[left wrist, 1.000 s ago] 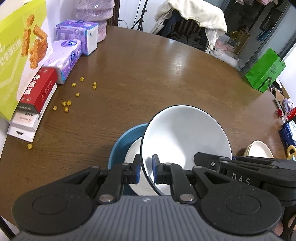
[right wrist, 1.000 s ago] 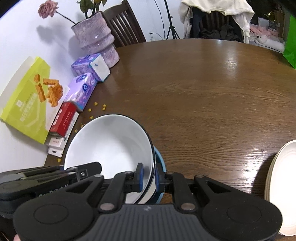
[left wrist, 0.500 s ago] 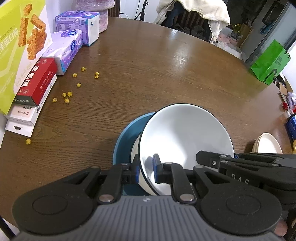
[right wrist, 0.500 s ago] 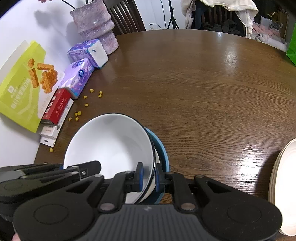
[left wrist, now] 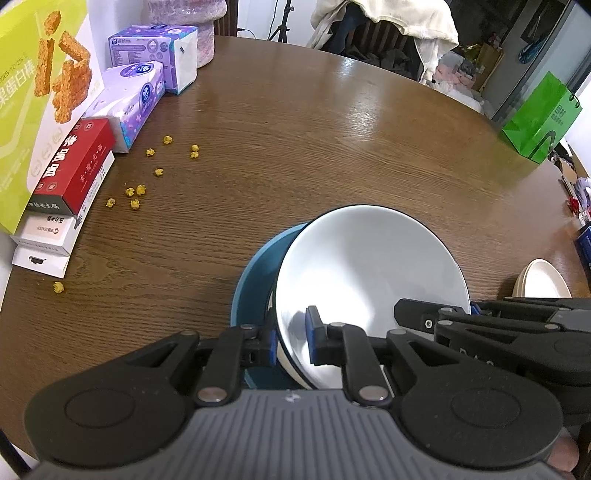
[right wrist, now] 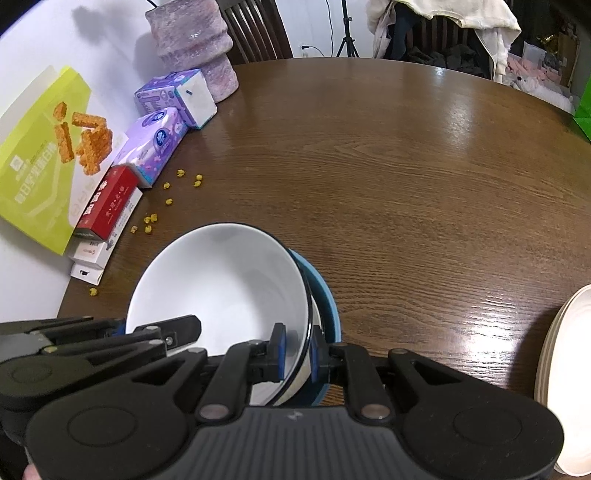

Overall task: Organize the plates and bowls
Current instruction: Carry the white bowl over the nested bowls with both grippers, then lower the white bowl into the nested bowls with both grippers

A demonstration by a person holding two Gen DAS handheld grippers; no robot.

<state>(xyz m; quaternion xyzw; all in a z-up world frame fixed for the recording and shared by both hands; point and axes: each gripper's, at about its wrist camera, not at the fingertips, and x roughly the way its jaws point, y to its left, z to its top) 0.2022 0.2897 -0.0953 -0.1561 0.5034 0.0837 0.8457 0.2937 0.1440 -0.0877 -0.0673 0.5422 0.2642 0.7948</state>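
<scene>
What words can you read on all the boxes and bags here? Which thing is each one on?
"果蛋白" partly cut off, on the yellow-green snack bag.
"顶呱呱", reading uncertain, on the red box.
"目付", reading uncertain, on the green shopping bag.
Purple tissue packs: print too small to read.
White boxes under the red box: print too blurred.

A lived-in home dining room is shown. A round wooden table (right wrist: 424, 177) is pushed against a white wall, with a wooden dining chair (right wrist: 255, 33) behind it. Tissue packs (left wrist: 147, 70), a snack box (left wrist: 40, 96) and a purple vase (right wrist: 195, 48) are lined along the wall side. Clothes are draped over furniture (left wrist: 388, 26), and a green shopping bag (left wrist: 539, 118) is seen beyond.
</scene>
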